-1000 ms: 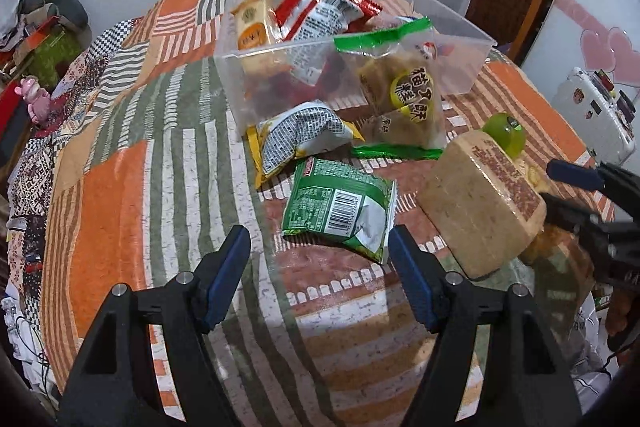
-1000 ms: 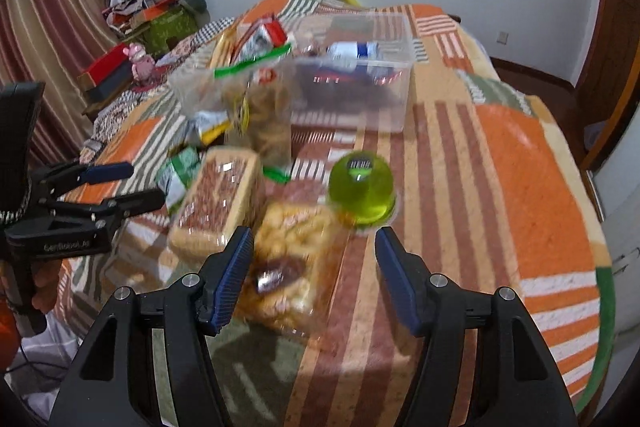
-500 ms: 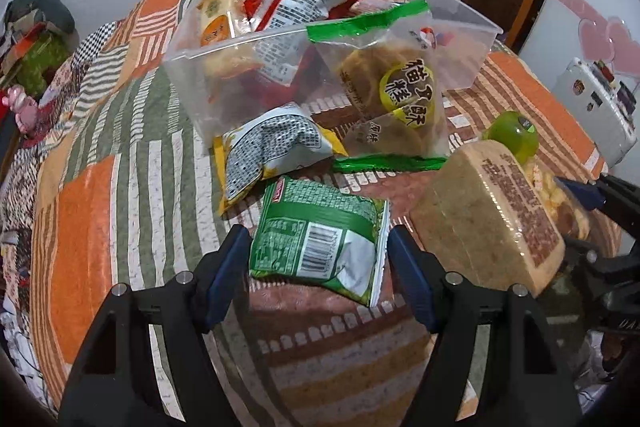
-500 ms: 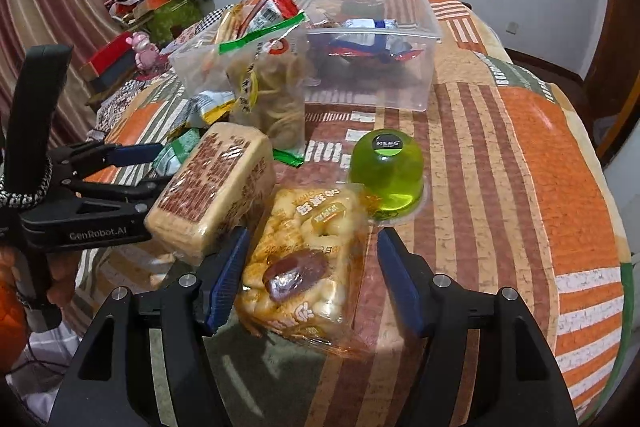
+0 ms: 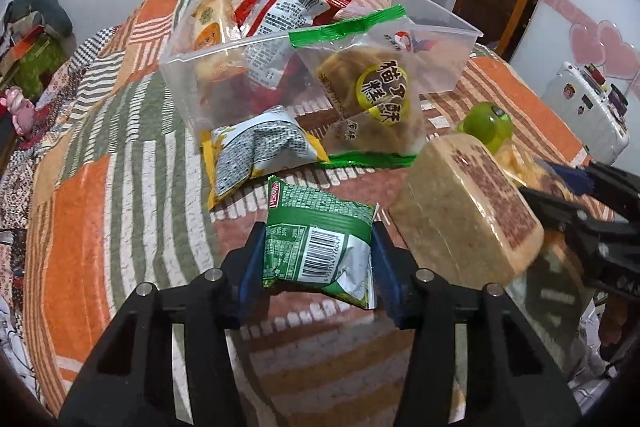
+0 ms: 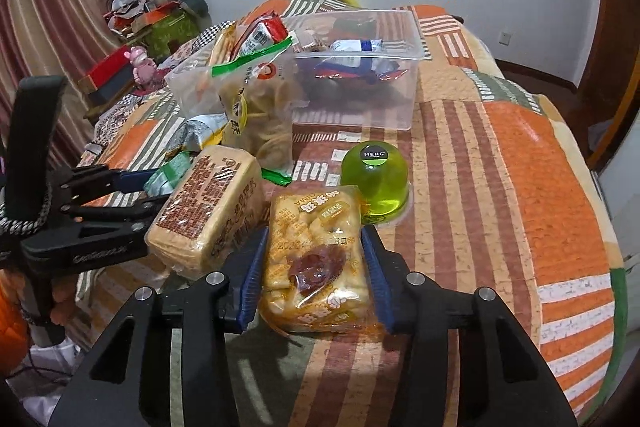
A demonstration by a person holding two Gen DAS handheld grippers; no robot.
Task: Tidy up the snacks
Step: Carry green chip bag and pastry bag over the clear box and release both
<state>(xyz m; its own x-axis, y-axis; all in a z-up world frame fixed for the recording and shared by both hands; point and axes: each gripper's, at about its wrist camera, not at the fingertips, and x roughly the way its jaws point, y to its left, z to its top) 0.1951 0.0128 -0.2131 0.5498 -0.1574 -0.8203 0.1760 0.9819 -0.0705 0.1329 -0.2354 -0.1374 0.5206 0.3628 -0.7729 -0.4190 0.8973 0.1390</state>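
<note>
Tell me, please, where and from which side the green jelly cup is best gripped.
Grip the green jelly cup across its round side walls, low near the wide base, coming in level from the near side. It stands upside down, so the dome narrows toward the labelled top and a claw may slip there. The yellow snack bag lies close in front, so approach slightly from the right.

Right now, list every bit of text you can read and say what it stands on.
"MENG": black sticker on the green jelly cup.
"GenRobot.AI", partly legible: left gripper body.
Large Chinese characters: pastry bag.
Barcode, fine print unreadable: green packet.
Blurred print: yellow snack bag, brown cracker pack.
</note>
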